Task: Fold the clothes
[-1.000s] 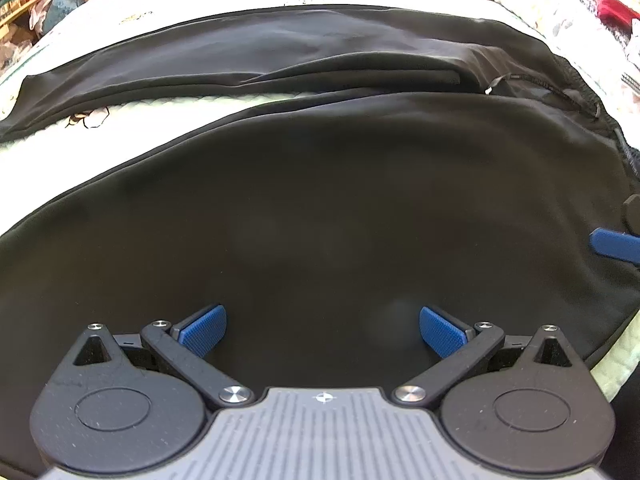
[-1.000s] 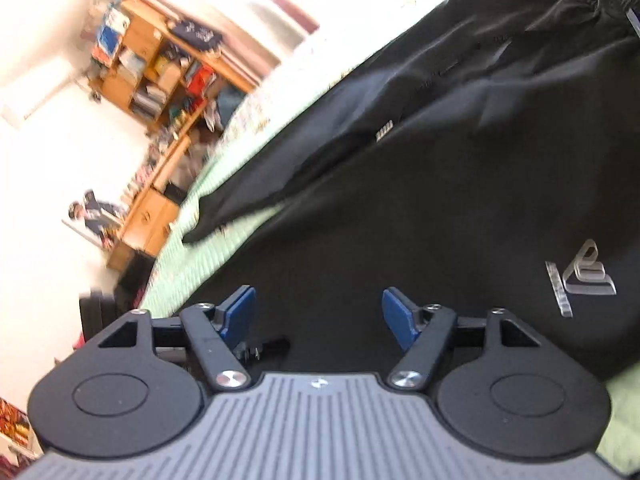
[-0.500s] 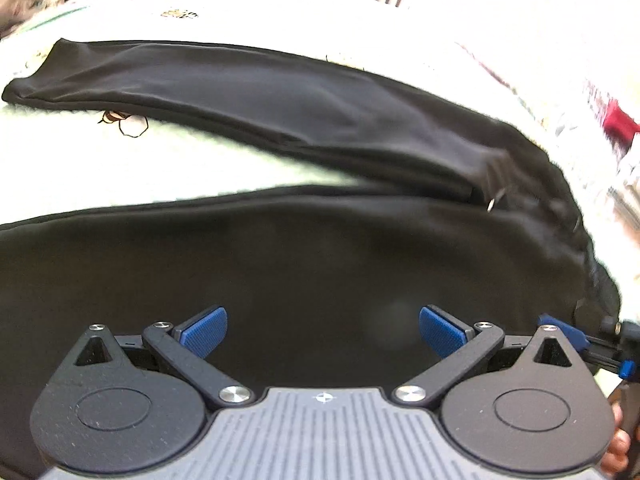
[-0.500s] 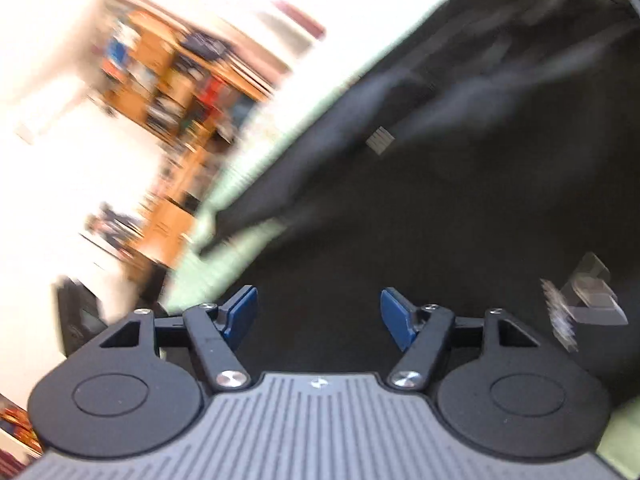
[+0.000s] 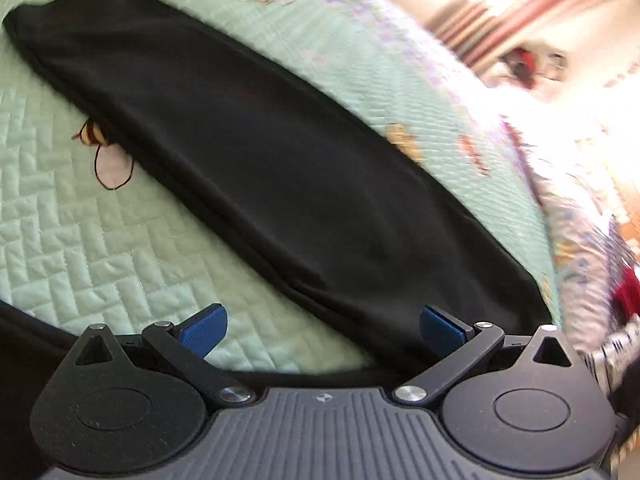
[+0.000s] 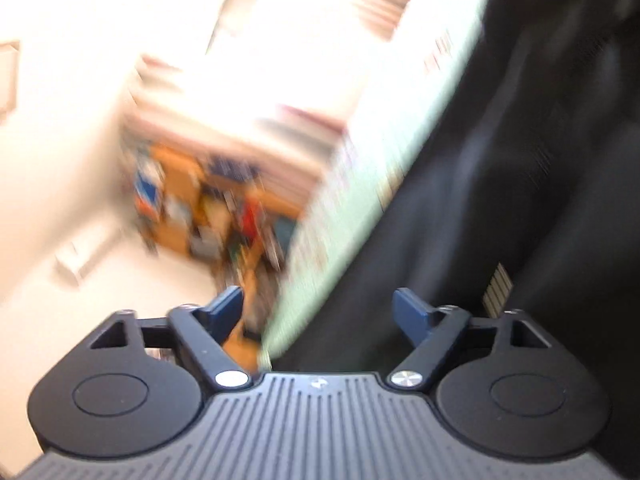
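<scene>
Mint quilted bed carries the black trousers; your left tongs gape empty, your right tongs are opening, empty; grip the far leg's hem squarely.

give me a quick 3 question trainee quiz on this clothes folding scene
1. True or false: the left gripper is clamped on cloth.
2. What lies on the green quilt? A) black trousers B) white towel C) red shirt
3. What motif is printed on the quilt beside the trouser leg?

Key: 1 false, its blue pads stand apart with nothing pinched. 2 A. 3 a bee.
</scene>
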`<move>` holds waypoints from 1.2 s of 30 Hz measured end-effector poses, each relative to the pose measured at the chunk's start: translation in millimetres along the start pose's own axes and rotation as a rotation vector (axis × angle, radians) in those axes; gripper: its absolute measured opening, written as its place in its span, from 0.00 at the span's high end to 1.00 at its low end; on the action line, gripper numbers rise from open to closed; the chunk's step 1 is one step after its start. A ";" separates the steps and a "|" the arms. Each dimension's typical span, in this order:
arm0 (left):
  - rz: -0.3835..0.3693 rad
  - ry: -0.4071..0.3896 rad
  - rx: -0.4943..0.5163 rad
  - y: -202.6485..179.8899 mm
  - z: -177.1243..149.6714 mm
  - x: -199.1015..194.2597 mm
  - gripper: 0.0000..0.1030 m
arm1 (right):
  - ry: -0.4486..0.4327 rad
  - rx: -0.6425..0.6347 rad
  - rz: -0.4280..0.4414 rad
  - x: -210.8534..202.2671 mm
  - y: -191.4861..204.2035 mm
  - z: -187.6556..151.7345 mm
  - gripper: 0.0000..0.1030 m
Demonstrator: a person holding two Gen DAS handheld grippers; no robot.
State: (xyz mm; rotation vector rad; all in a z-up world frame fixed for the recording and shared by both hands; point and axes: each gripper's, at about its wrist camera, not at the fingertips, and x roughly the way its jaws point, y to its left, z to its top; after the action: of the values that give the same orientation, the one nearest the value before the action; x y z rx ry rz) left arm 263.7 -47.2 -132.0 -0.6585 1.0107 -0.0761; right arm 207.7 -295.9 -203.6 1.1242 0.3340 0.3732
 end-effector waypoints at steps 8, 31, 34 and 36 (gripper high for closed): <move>-0.023 0.002 -0.088 2.5 11.1 48.2 0.01 | -0.082 -0.065 0.075 24.1 -31.1 -4.4 0.12; 0.165 -0.170 0.014 -15.8 75.3 87.0 0.79 | 0.269 -0.366 -0.017 -0.3 20.2 -29.1 0.06; 0.165 -0.141 0.029 -17.6 80.2 85.3 0.74 | 0.308 -0.408 -0.027 -3.0 28.1 -37.1 0.07; 0.149 -0.120 0.027 -13.4 78.1 78.4 0.61 | 0.276 -0.391 0.024 -16.5 33.7 -29.1 0.07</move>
State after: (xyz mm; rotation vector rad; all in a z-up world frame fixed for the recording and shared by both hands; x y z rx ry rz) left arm 372.5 -48.6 -156.4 -0.5547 0.9387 0.0795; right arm 176.2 -267.0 -183.0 0.6942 0.4678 0.5898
